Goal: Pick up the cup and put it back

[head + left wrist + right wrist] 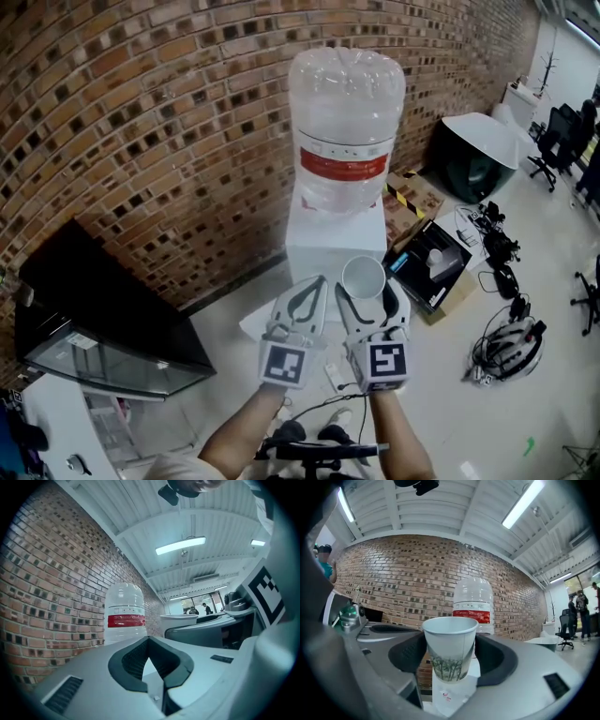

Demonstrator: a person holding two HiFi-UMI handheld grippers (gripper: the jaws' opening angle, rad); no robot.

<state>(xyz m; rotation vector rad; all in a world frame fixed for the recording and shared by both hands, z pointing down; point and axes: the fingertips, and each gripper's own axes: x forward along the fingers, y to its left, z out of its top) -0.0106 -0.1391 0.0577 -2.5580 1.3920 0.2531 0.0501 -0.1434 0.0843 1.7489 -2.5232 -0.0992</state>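
Observation:
A white paper cup (pixel 364 277) with a green tree print (pixel 450 649) stands upright between the two fingers of my right gripper (pixel 365 294), which is shut on its sides and holds it in the air. It hangs just in front of a white water dispenser (pixel 335 236) that carries a large clear bottle (pixel 347 122) with a red label. My left gripper (pixel 310 289) is close beside the right one, to its left, with its jaws together and nothing in them (pixel 149 643). In the left gripper view the cup (pixel 179 622) shows to the right.
A brick wall (pixel 141 141) runs behind the dispenser. A black glass-fronted cabinet (pixel 103 323) stands at the left. On the floor at the right are an open cardboard box (pixel 433 264), cables and a helmet (pixel 511 345). Farther back are a dark round seat (pixel 476 155) and office chairs.

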